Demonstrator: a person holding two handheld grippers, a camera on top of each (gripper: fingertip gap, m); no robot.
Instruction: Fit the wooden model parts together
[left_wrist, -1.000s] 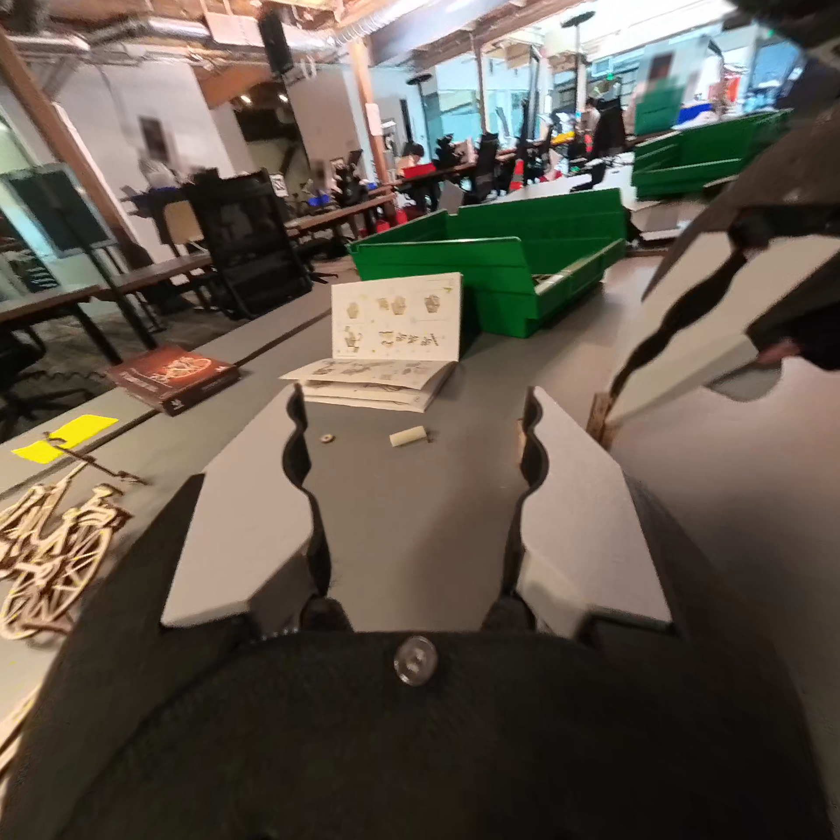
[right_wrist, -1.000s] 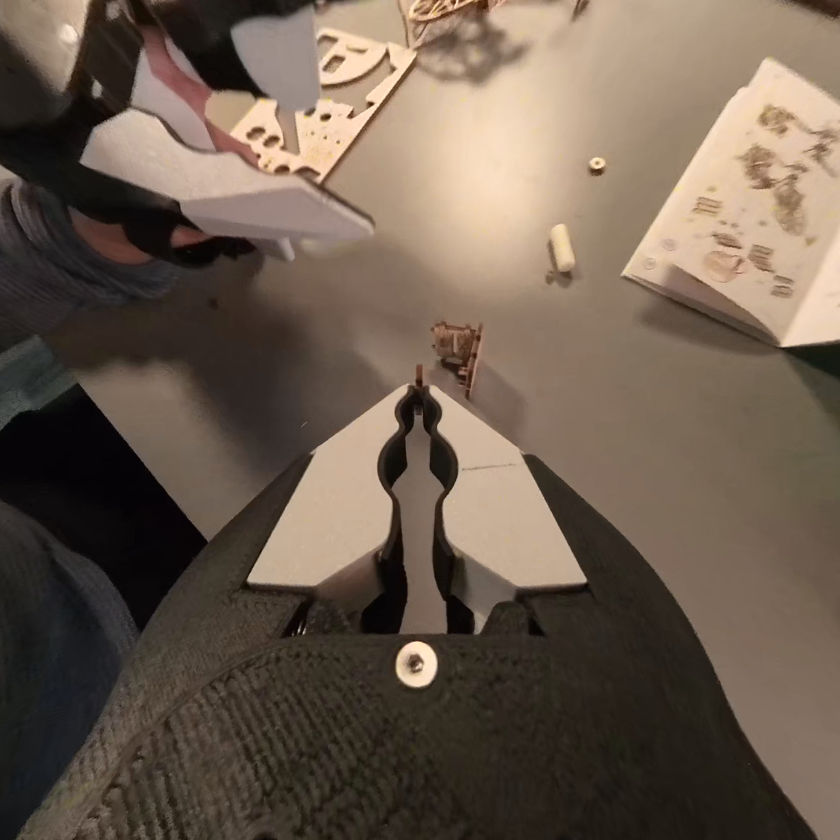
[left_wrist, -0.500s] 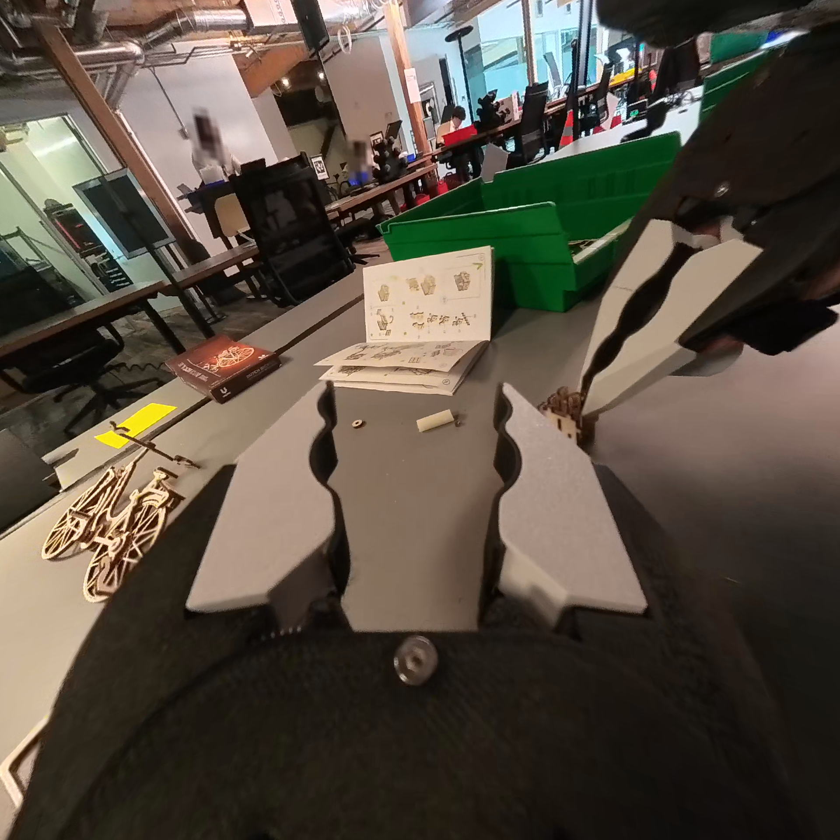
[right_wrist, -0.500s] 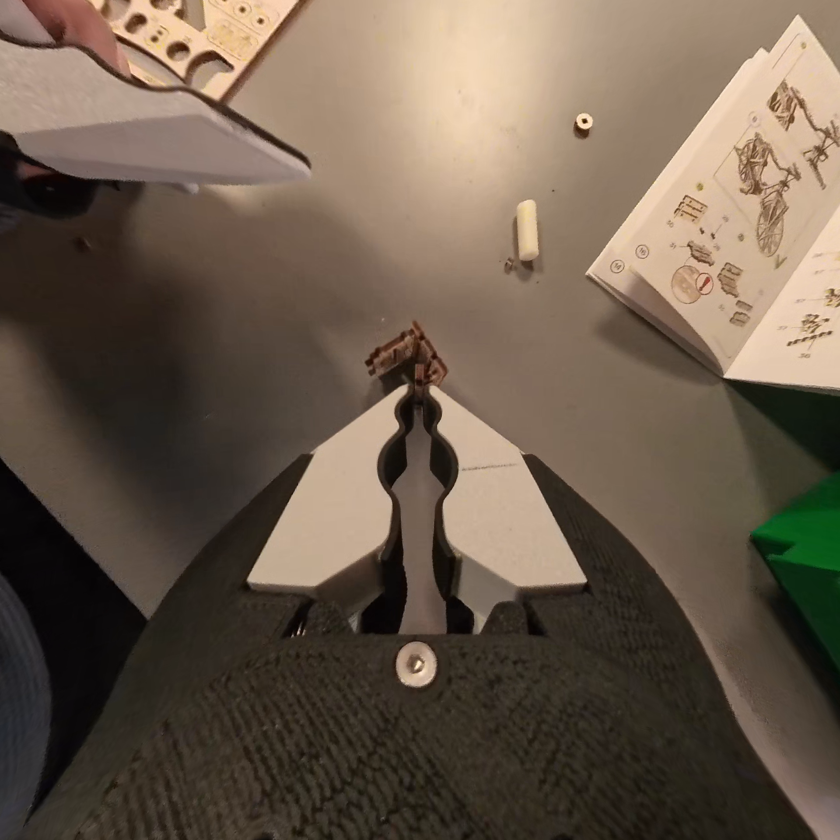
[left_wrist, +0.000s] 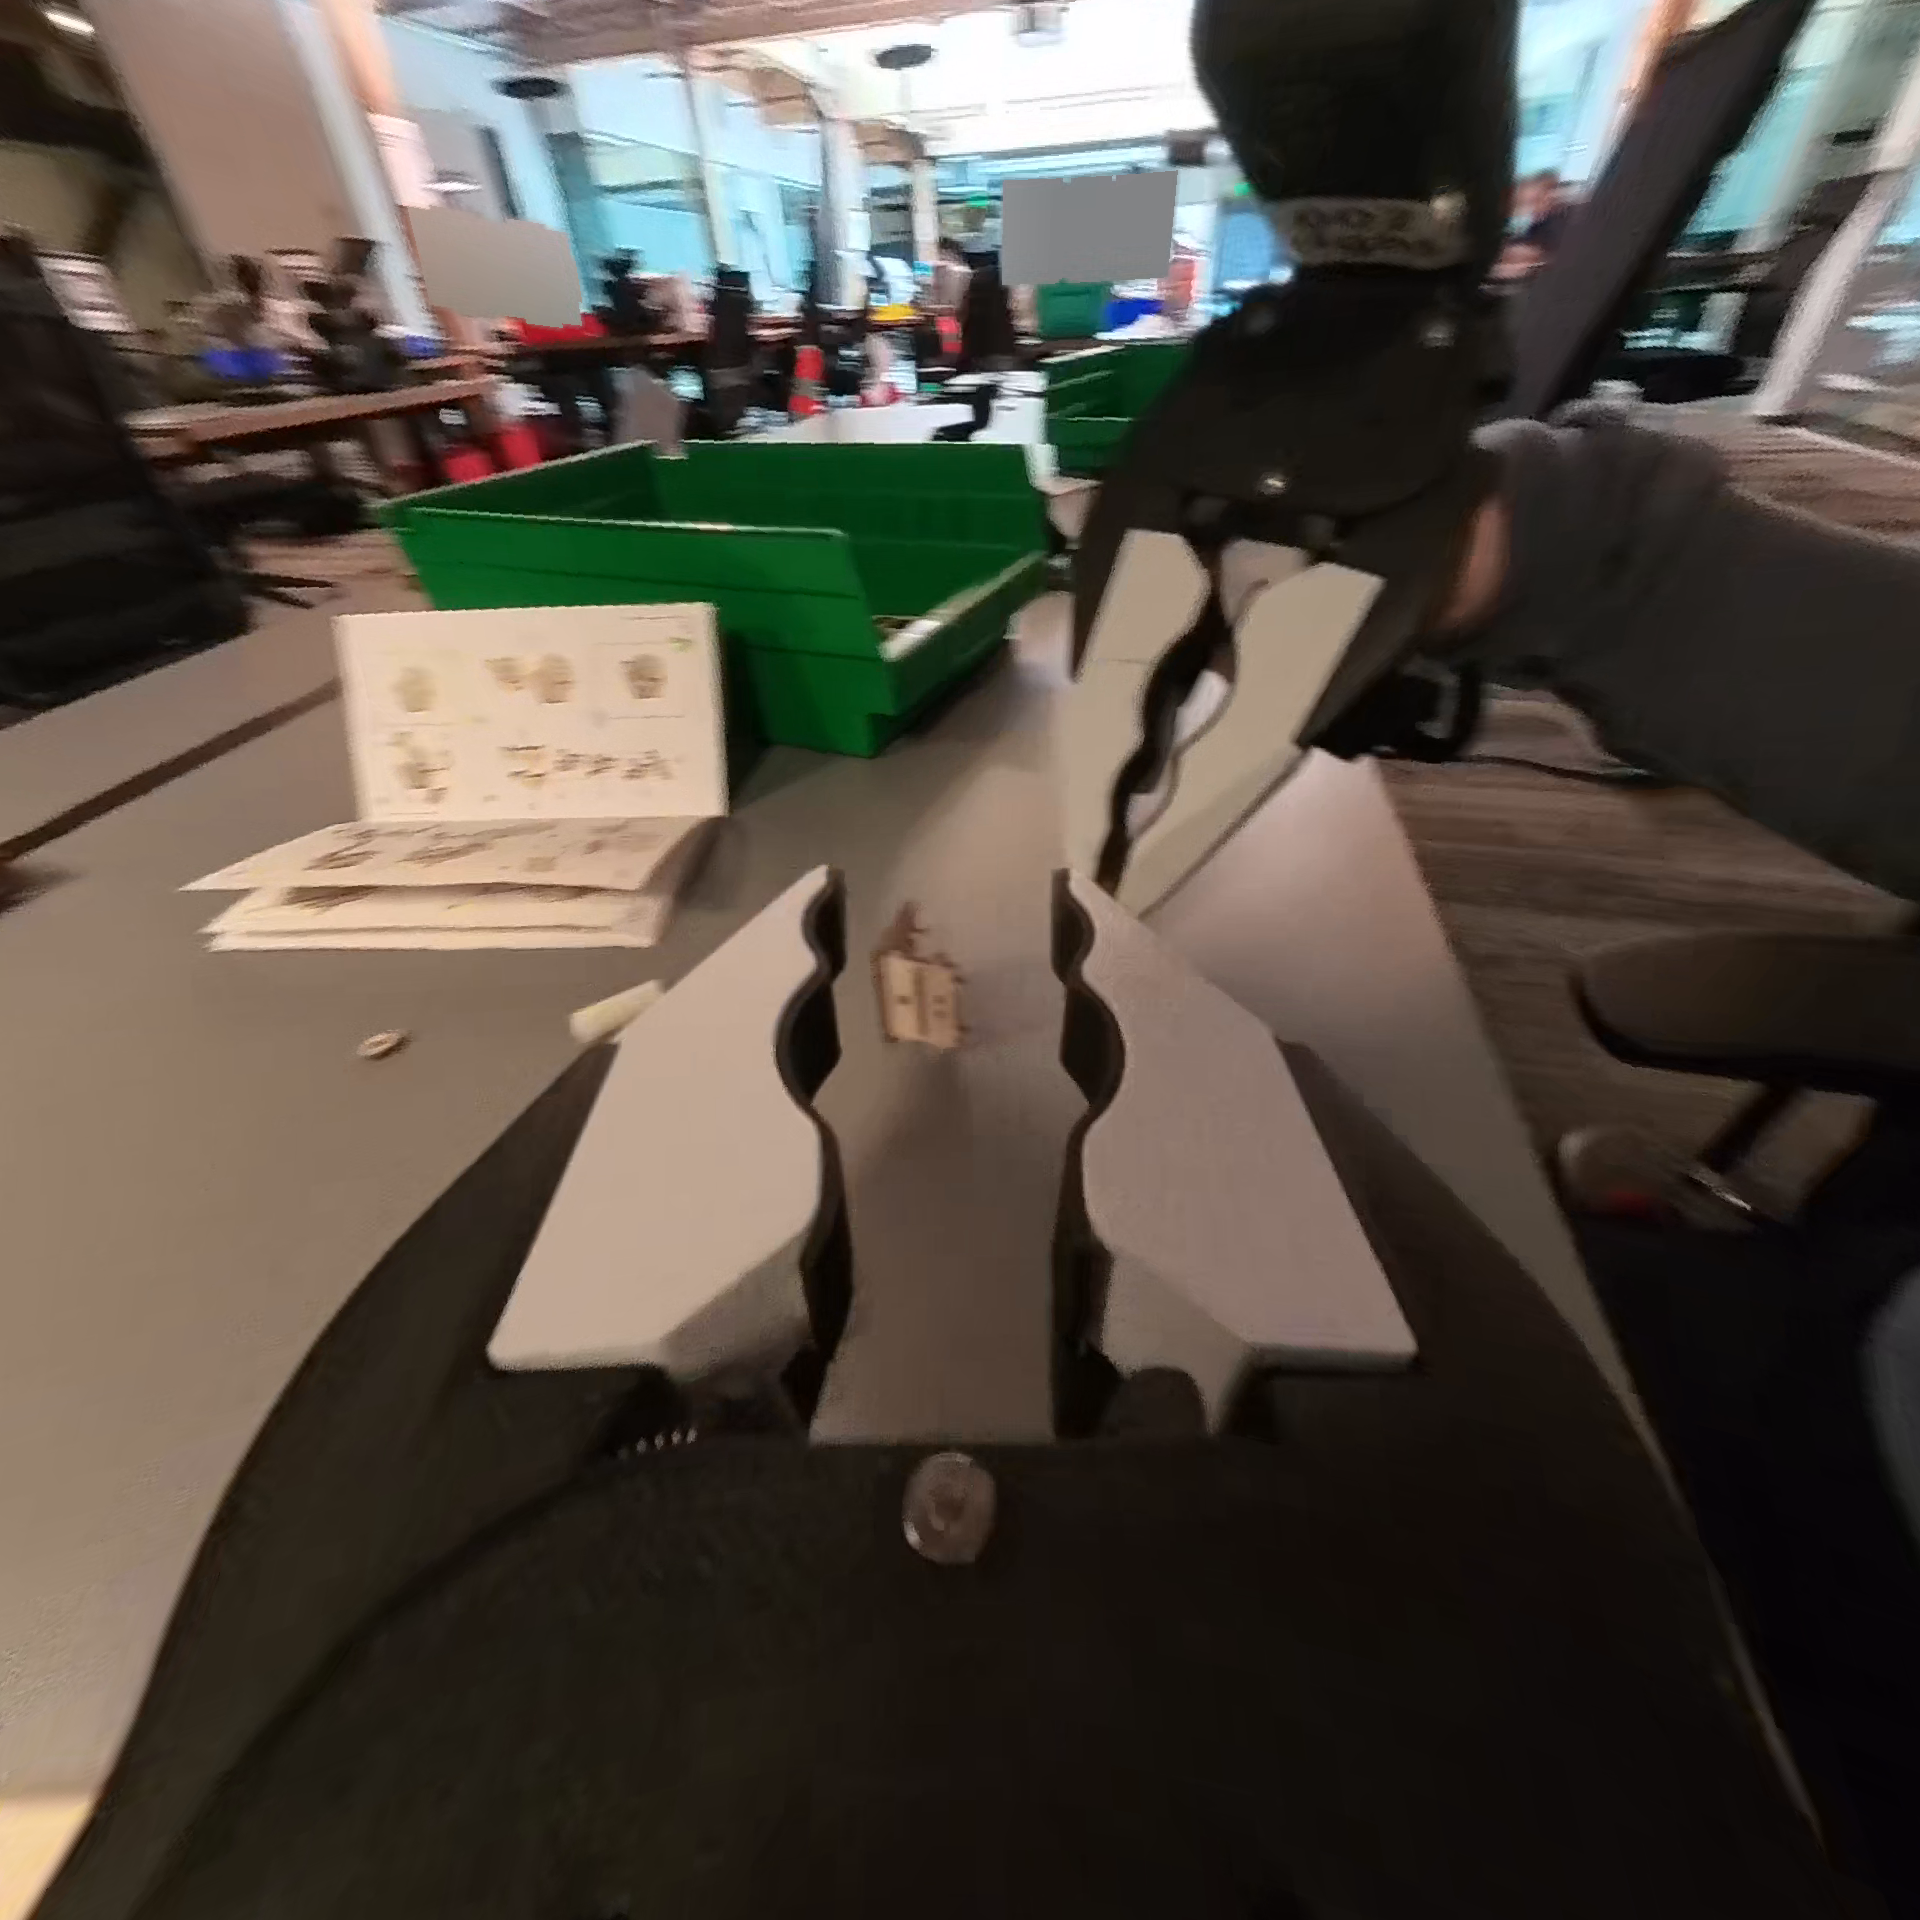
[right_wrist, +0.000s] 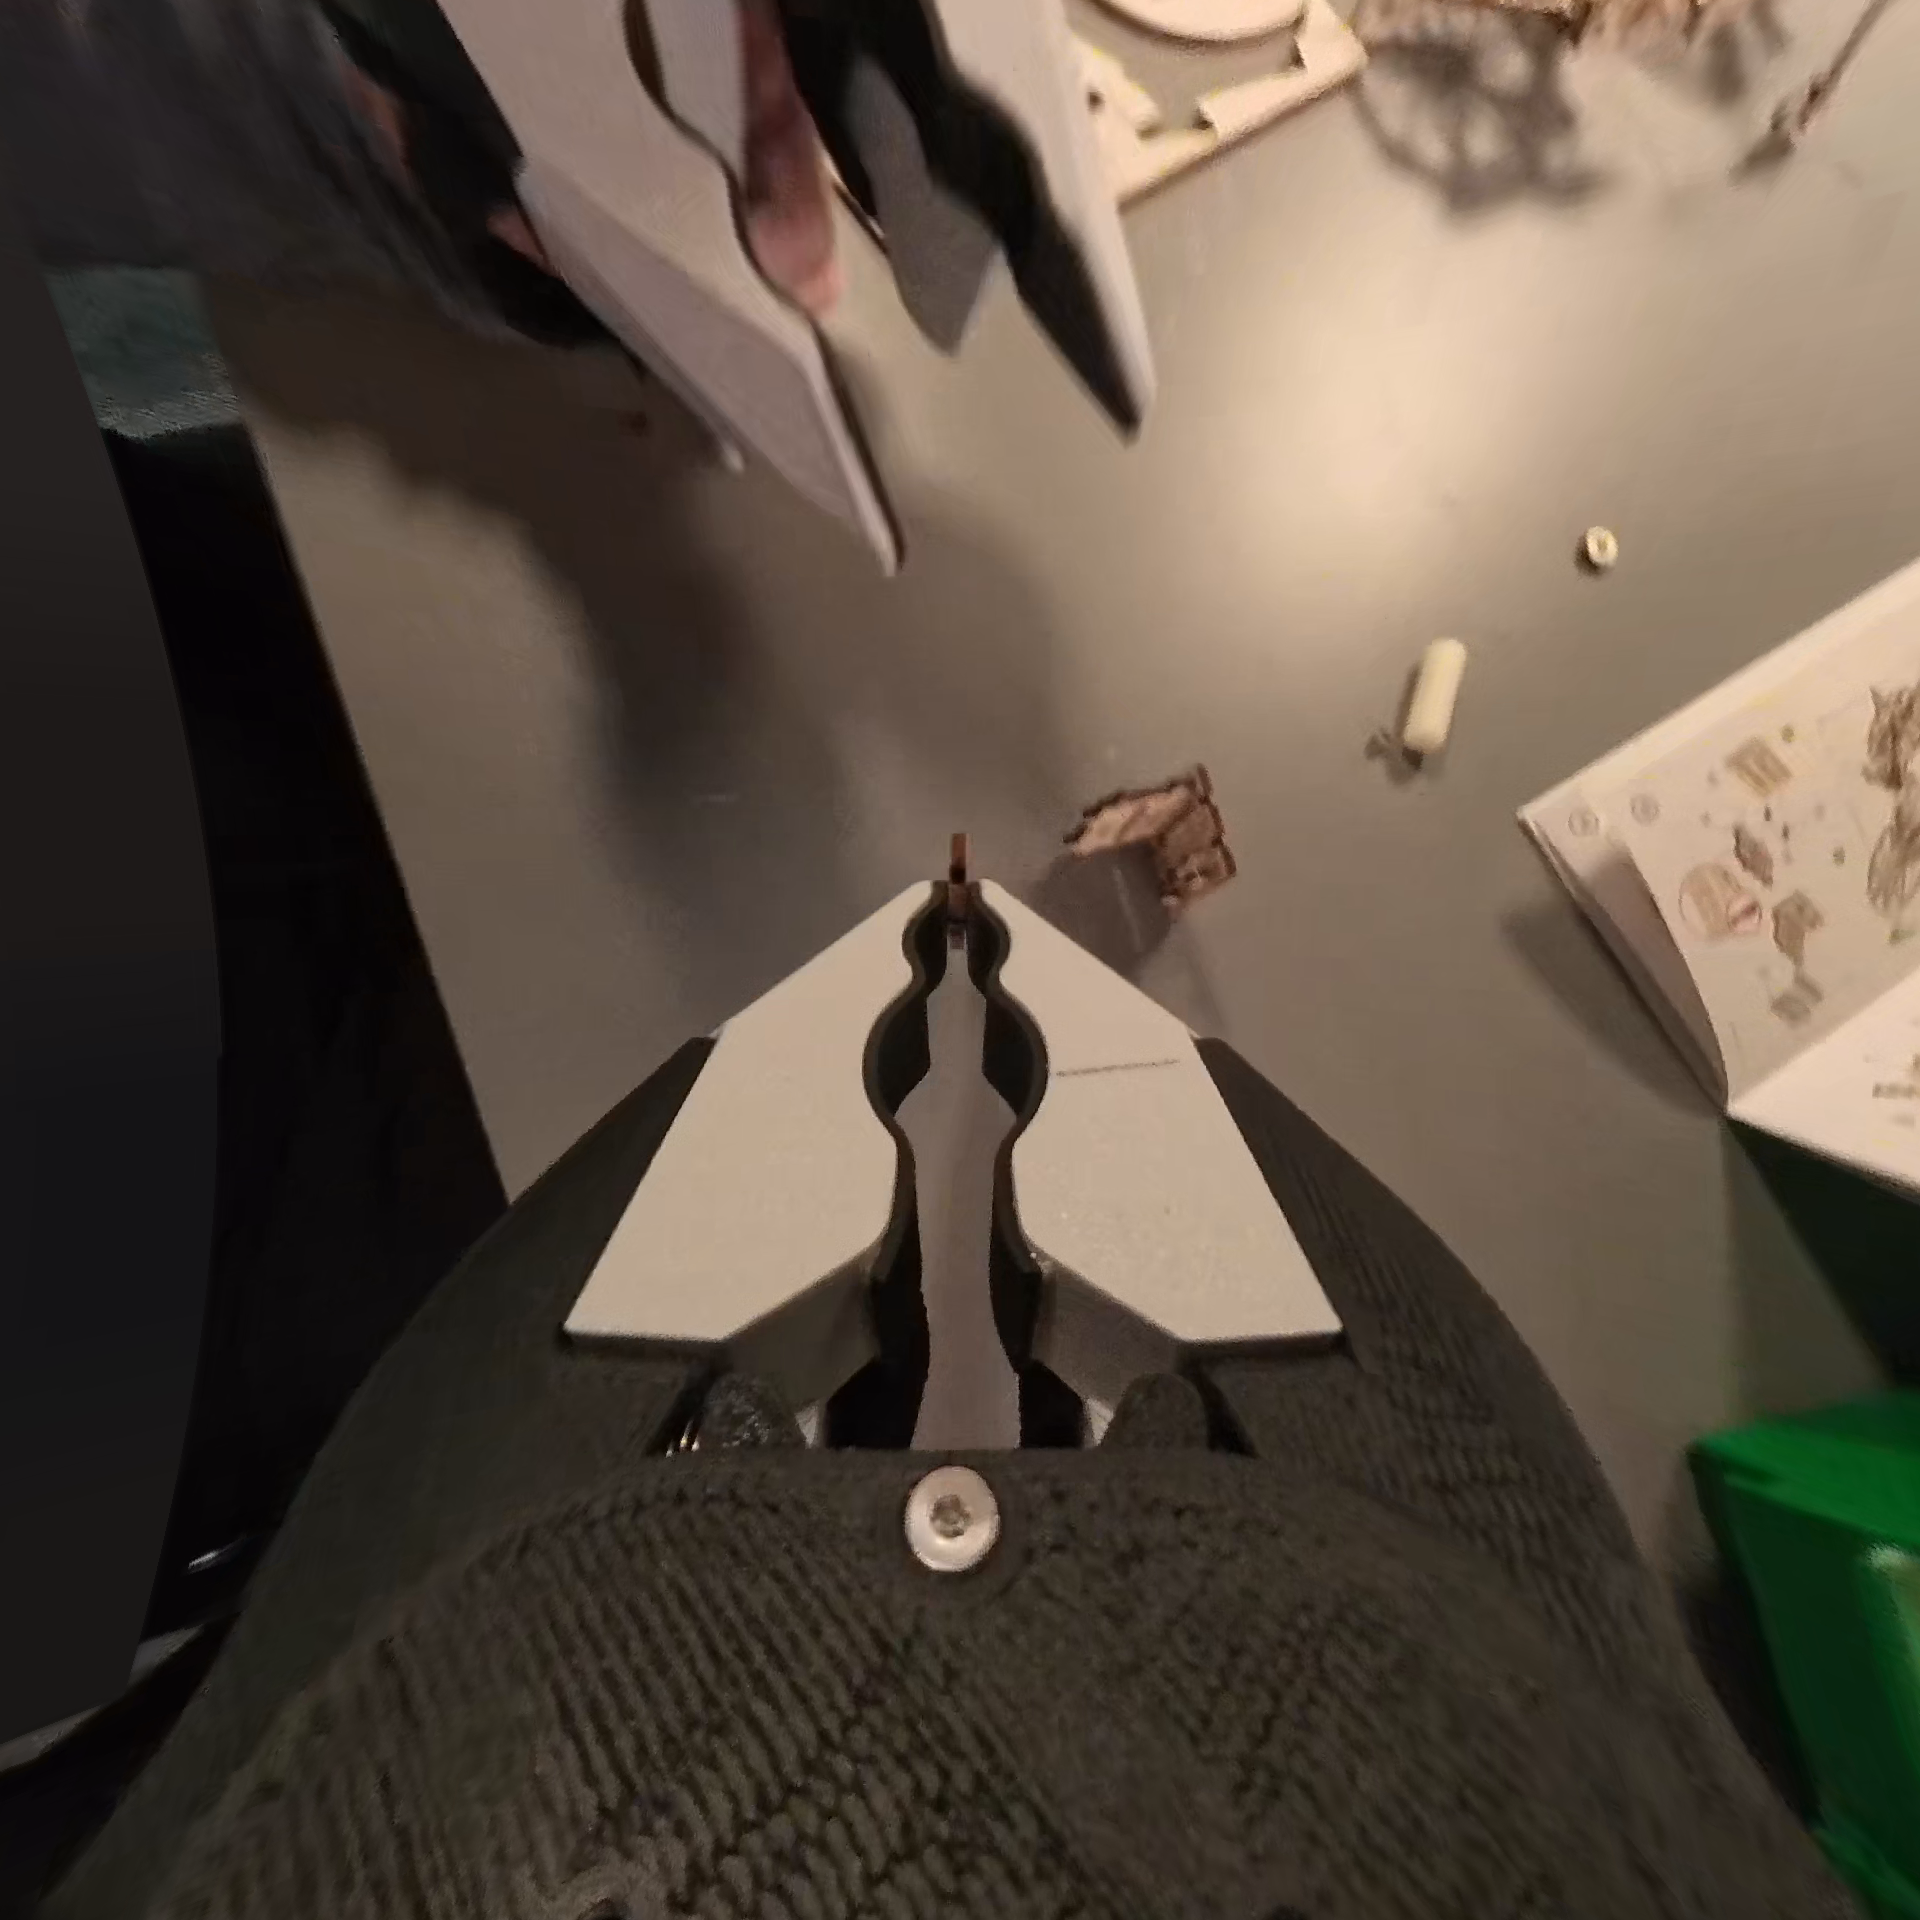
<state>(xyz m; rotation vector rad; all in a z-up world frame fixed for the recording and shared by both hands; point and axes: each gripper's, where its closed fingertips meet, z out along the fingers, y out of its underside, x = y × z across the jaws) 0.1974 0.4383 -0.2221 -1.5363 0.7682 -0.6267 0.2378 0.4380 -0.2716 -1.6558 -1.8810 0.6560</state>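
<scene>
Left tongs (left_wrist: 948, 904) spread wide and empty, held low over the grey tabletop (left_wrist: 260, 1143), with a small wooden assembly (left_wrist: 914, 992) lying on the surface between the two tips. Right tongs (right_wrist: 957, 896) pressed together on a thin wooden piece (right_wrist: 957, 858), just beside that same assembly (right_wrist: 1158, 847) but not touching it. Farther off: a white peg (right_wrist: 1436, 691), a small ring (right_wrist: 1598, 548), an open instruction booklet (left_wrist: 520, 769) and a green bin (left_wrist: 727, 582).
</scene>
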